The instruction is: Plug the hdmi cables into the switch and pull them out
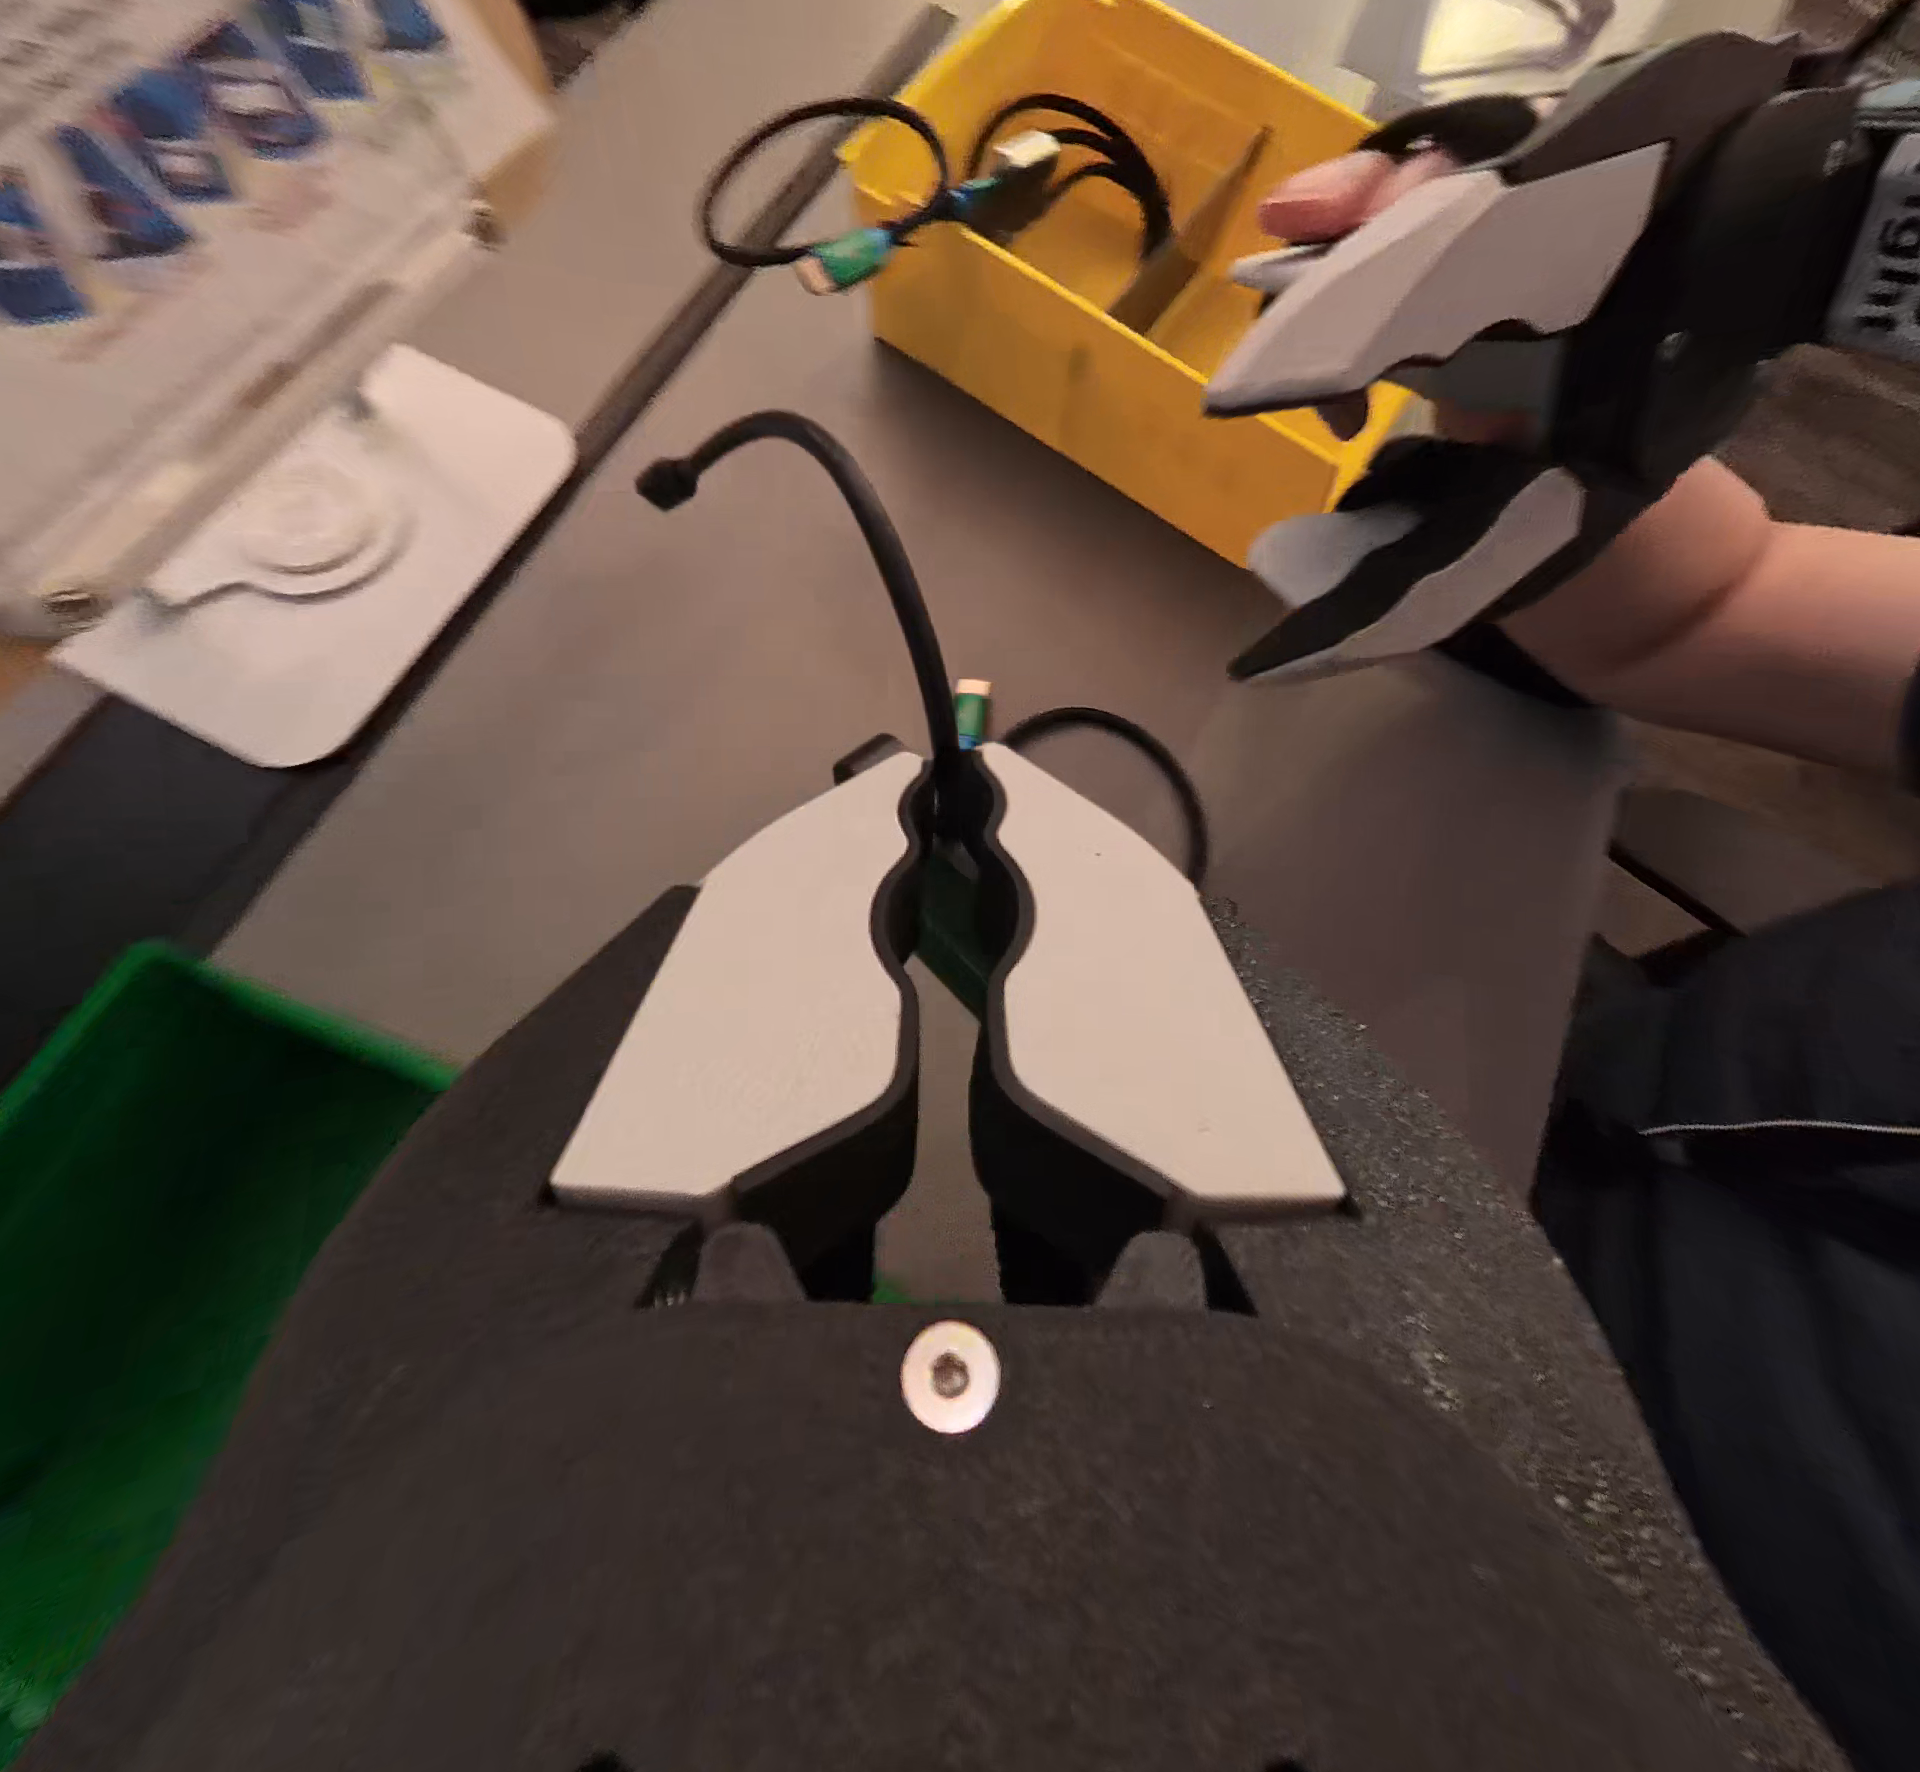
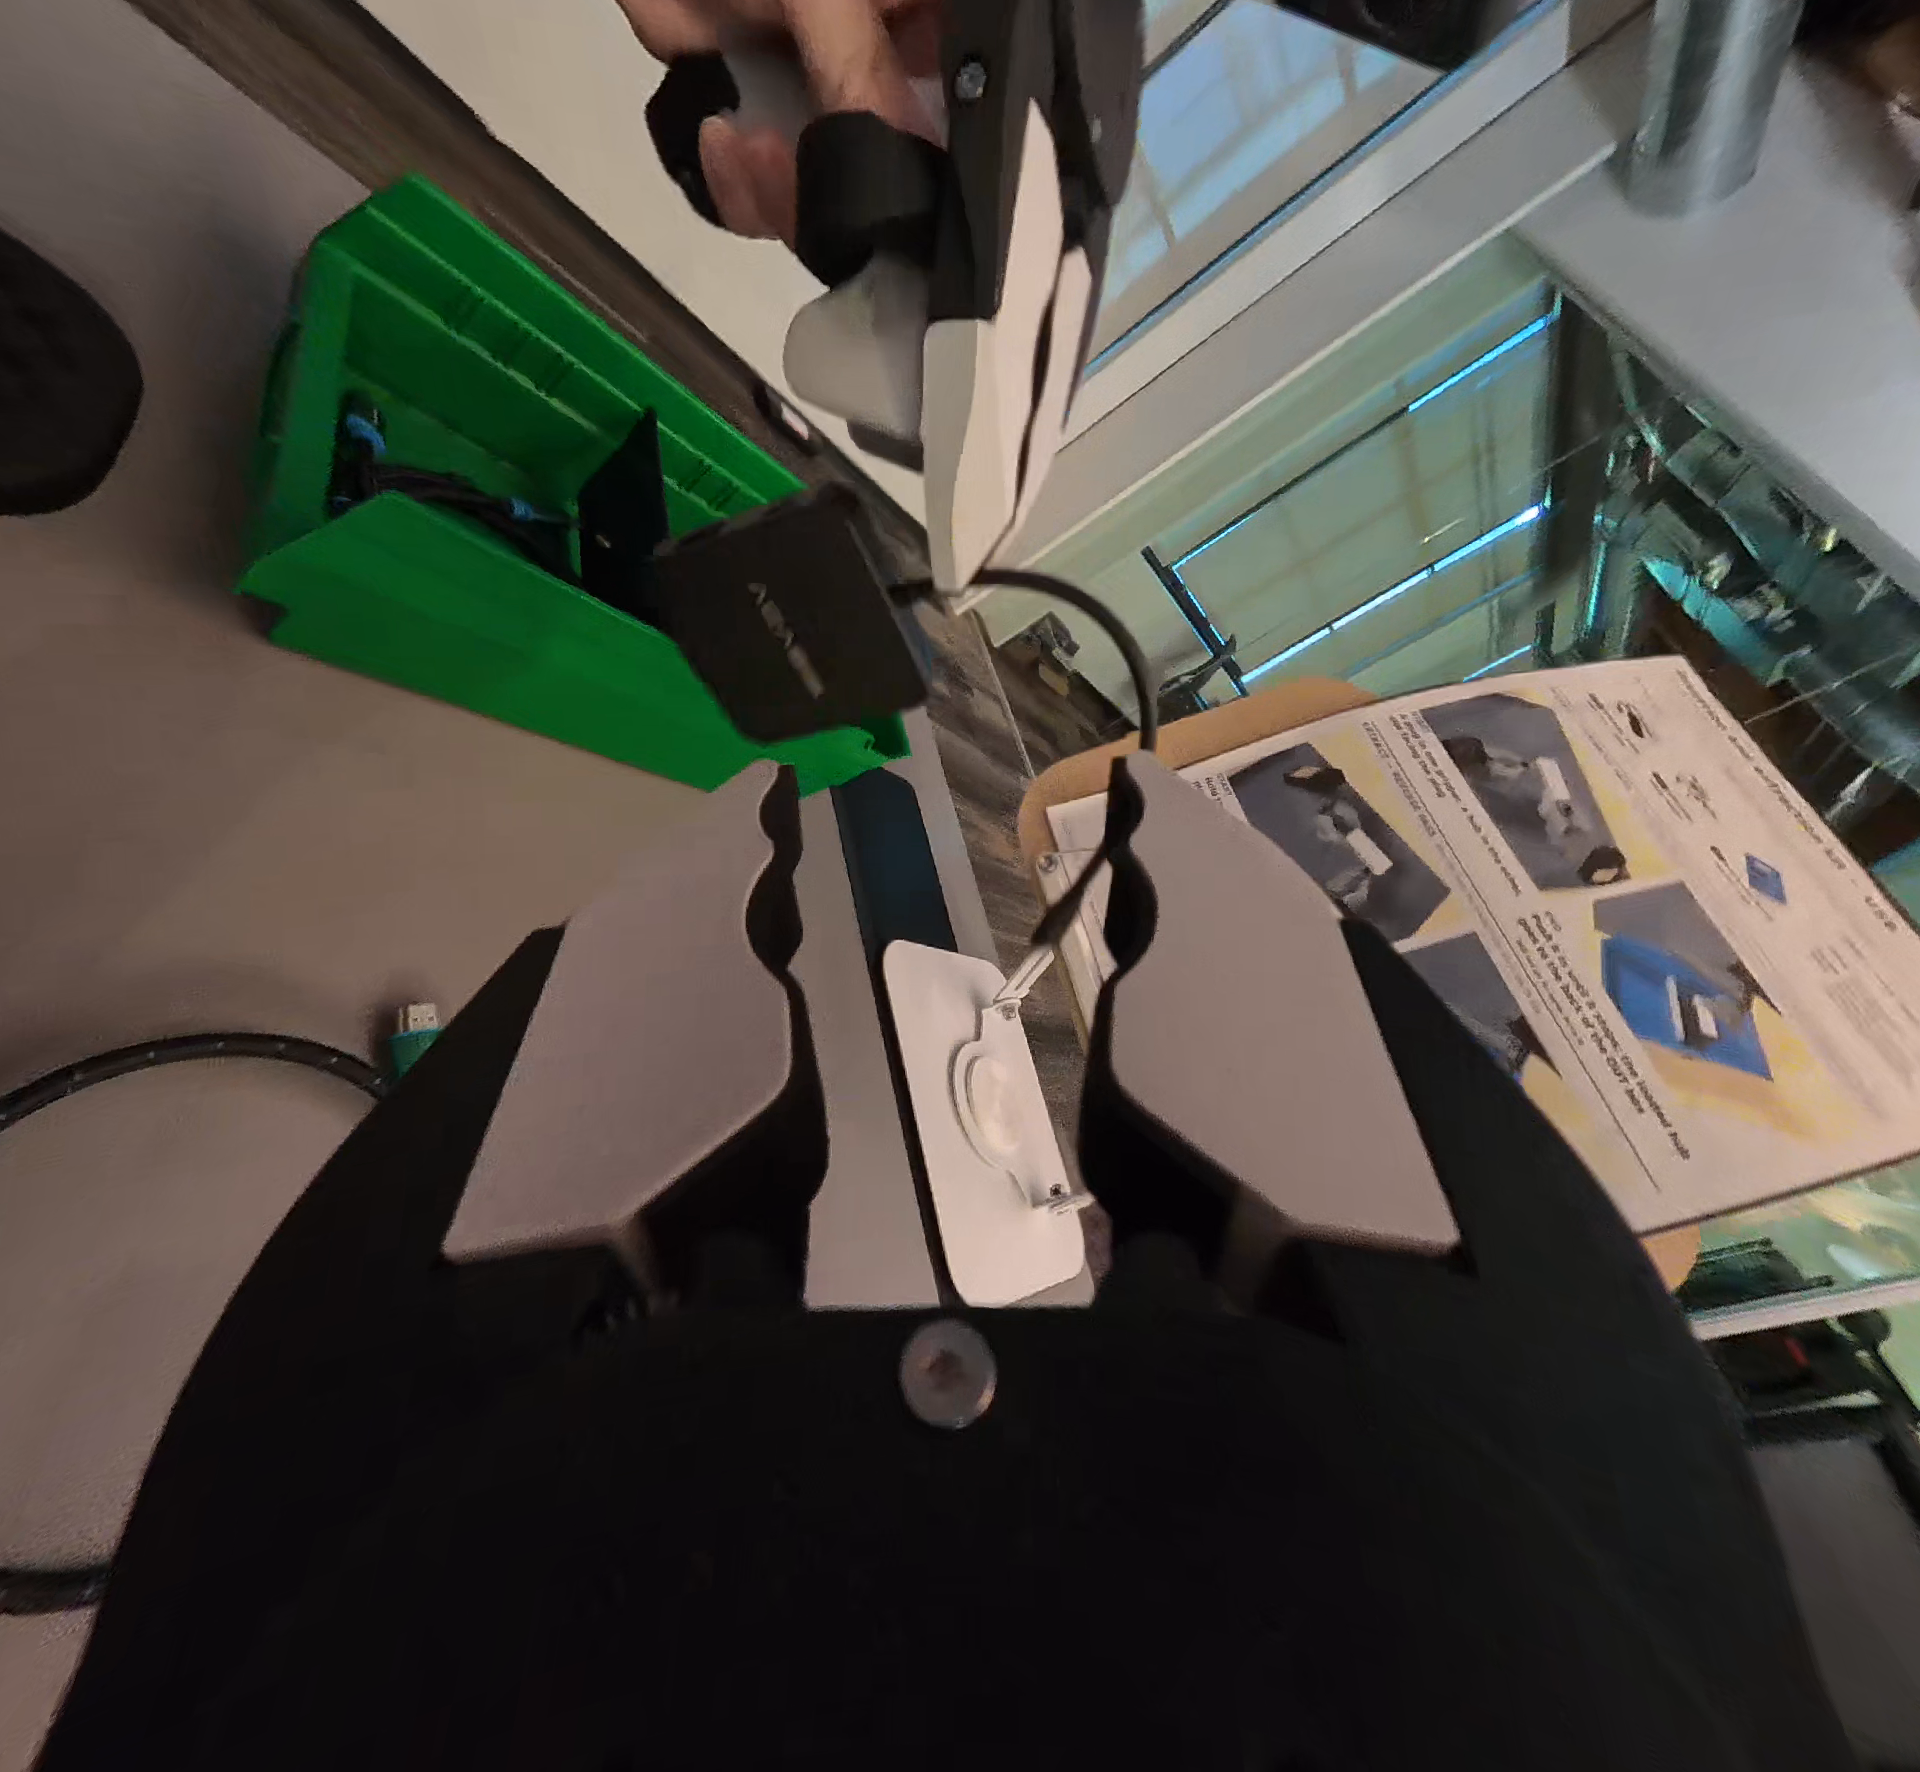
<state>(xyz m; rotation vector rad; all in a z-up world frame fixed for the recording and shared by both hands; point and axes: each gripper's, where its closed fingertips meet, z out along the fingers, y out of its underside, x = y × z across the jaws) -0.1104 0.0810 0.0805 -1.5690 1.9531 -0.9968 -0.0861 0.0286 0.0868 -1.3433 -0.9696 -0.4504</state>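
My left gripper (image 1: 954, 766) is shut on the thin black cable (image 1: 883, 559) of the switch, which curves up and to the left. In the right wrist view the left gripper (image 2: 961, 579) holds that cable right beside the black switch box (image 2: 790, 621), which hangs in the air over the green bin. My right gripper (image 2: 954, 777) is open and empty; in the left wrist view it (image 1: 1231, 533) hovers at the right, in front of the yellow bin. An HDMI cable with a green plug (image 1: 971, 704) lies on the table just beyond my left fingertips and also shows in the right wrist view (image 2: 416, 1026).
A yellow bin (image 1: 1091, 351) holds black cables; one green-plugged cable (image 1: 852, 262) hangs over its left edge. A green bin (image 2: 468, 527) with cables stands near the table edge, low left in the left wrist view (image 1: 156, 1203). A sign on a white base (image 1: 312, 559) stands at left. Spacing between my two grippers at the tips: around 7 cm.
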